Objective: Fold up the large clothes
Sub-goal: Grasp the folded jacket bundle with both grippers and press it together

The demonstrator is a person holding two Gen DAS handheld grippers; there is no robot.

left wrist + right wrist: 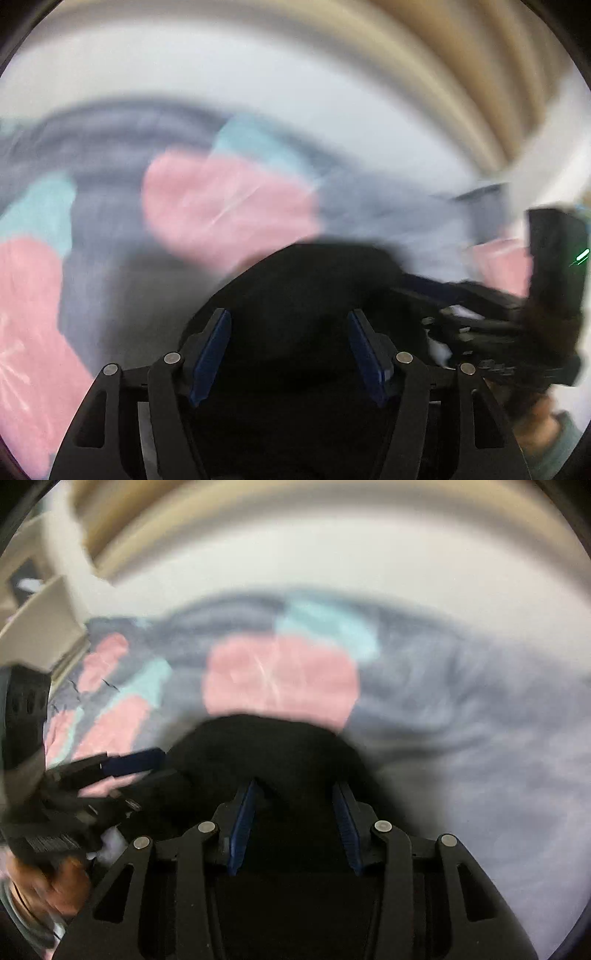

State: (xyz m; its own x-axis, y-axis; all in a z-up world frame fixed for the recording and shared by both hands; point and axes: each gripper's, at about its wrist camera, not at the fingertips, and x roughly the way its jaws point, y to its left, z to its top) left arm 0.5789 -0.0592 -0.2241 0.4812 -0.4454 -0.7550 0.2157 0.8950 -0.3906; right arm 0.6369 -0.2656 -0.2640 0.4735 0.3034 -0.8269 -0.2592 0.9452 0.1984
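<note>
A black garment (303,295) is seen between the parted pads of the left claw (290,354) and right claw (295,827), extending toward 12 o'clock; grip cannot be told.

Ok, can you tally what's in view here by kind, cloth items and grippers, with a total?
Black cloth garment: 1
Grey fabric cover with pink and turquoise patches: 1
Black two-finger grippers with blue pads: 2 (left gripper, right gripper)
Total: 4
</note>
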